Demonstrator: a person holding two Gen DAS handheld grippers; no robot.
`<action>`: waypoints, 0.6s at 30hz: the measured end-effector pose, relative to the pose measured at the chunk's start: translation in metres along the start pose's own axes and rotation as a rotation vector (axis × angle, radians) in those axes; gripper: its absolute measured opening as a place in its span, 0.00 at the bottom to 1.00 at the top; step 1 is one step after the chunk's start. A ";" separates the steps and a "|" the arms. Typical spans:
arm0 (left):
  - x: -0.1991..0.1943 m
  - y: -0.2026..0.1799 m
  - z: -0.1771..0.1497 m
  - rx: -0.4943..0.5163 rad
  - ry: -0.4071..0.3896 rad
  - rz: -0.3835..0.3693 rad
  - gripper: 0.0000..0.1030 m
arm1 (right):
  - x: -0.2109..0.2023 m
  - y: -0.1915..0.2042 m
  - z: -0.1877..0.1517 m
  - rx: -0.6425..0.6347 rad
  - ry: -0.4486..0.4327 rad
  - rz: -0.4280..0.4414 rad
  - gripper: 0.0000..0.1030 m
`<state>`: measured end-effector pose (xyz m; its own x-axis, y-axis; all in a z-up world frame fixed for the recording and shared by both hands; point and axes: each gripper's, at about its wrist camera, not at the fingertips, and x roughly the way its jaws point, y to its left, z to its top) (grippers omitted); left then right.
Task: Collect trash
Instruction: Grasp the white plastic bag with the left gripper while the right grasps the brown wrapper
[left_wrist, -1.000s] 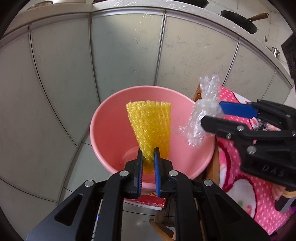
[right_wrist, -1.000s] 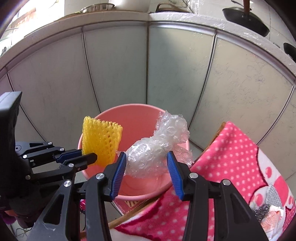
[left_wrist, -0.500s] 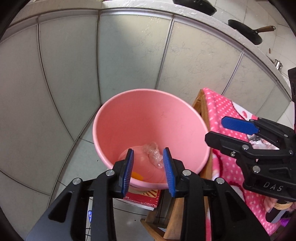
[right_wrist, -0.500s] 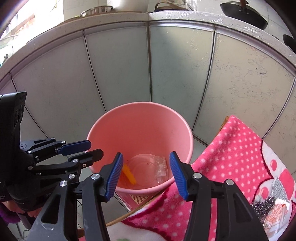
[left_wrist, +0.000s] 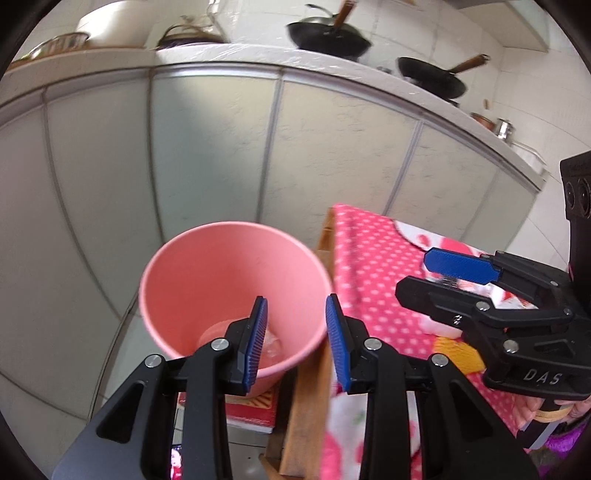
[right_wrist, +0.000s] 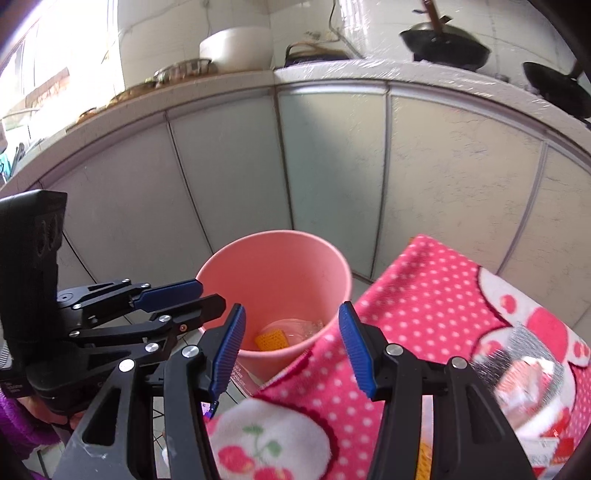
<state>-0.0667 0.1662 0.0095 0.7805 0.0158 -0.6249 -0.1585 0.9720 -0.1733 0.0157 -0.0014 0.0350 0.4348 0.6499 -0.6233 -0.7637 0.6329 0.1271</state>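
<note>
A pink bucket (left_wrist: 207, 280) stands on the floor beside the table; it also shows in the right wrist view (right_wrist: 280, 266). Yellow foam netting (right_wrist: 272, 339) and clear bubble wrap (right_wrist: 310, 328) lie at its bottom. My left gripper (left_wrist: 295, 339) is open and empty above the bucket's near rim. My right gripper (right_wrist: 291, 347) is open and empty, above the table edge by the bucket. More trash, a shiny wrapper (right_wrist: 524, 365), lies on the pink polka-dot cloth (right_wrist: 436, 295).
The table with the pink cloth (left_wrist: 373, 266) fills the right side; its wooden edge (left_wrist: 310, 387) runs beside the bucket. Grey cabinet doors (left_wrist: 207, 155) stand behind. Black pans (left_wrist: 328, 37) sit on the counter above. A red book (left_wrist: 255, 410) lies under the bucket.
Both grippers opened and dropped the yellow netting and the bubble wrap into the bucket. Both have since pulled back and up from the bucket.
</note>
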 end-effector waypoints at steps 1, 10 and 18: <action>-0.001 -0.005 0.000 0.012 -0.001 -0.011 0.32 | -0.011 -0.003 -0.003 0.005 -0.009 -0.011 0.50; 0.003 -0.065 -0.010 0.139 0.020 -0.138 0.32 | -0.089 -0.056 -0.046 0.124 -0.065 -0.125 0.50; 0.010 -0.110 -0.024 0.250 0.066 -0.219 0.32 | -0.123 -0.107 -0.095 0.299 -0.073 -0.213 0.50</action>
<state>-0.0557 0.0540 0.0043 0.7374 -0.2070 -0.6429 0.1685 0.9782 -0.1217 -0.0016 -0.1891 0.0246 0.6098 0.5121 -0.6048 -0.4844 0.8449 0.2269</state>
